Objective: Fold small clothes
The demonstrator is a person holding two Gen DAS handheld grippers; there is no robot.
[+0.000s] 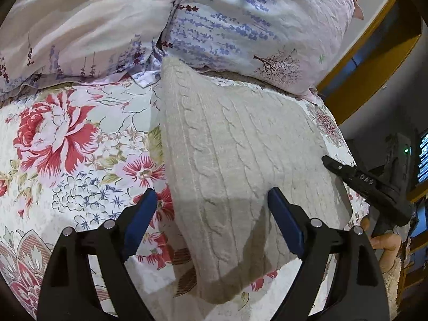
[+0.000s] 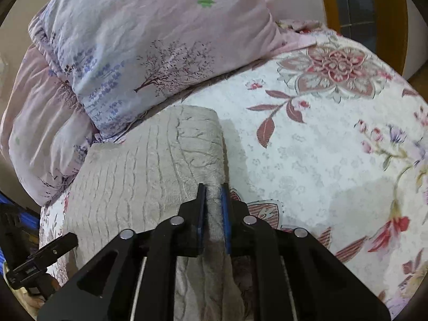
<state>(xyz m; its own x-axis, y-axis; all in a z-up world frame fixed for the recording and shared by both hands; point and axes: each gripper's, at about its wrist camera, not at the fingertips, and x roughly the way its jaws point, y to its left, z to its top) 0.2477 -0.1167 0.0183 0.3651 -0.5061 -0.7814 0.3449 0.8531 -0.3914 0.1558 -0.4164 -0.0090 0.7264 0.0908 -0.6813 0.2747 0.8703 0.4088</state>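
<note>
A cream cable-knit sweater (image 1: 235,147) lies folded on the floral bedspread (image 1: 67,139). My left gripper (image 1: 212,214) hangs just above the sweater's near left part. It is open, its blue pads wide apart, one over the bedspread and one over the knit, gripping nothing. In the right wrist view my right gripper (image 2: 214,208) is shut on the sweater (image 2: 149,165); a pinched ridge of its right edge stands between the pads. The right gripper (image 1: 331,164) also shows at the sweater's right edge in the left wrist view.
A lavender-print pillow (image 1: 240,26) and a pale pink quilt (image 1: 80,21) lie along the far side, touching the sweater's far end. A wooden frame (image 1: 374,53) and a lit screen (image 1: 424,157) stand past the bed's right edge. A hand (image 1: 385,243) holds the right gripper.
</note>
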